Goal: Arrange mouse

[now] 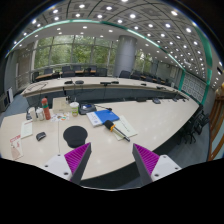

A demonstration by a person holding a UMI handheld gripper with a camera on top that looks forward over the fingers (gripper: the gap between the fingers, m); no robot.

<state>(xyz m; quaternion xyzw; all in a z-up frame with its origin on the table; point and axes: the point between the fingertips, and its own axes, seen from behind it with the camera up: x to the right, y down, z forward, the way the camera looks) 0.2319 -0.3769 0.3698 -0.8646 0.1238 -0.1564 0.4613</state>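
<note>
A small dark mouse (41, 136) lies on the pale table (150, 125), far ahead and to the left of my fingers. A round black mouse pad (75, 134) lies to its right, just beyond my left finger. My gripper (112, 160) is open and empty, held above the table's near edge. Its two magenta pads (78, 158) stand wide apart with bare table between them.
A blue book with pens (105, 117) lies beyond the pad. Two small bottles (35, 113), a cup (73, 108) and white paper (27, 128) stand at the left. A pink-printed packet (15, 148) lies near the left edge. Long desks and chairs fill the room behind.
</note>
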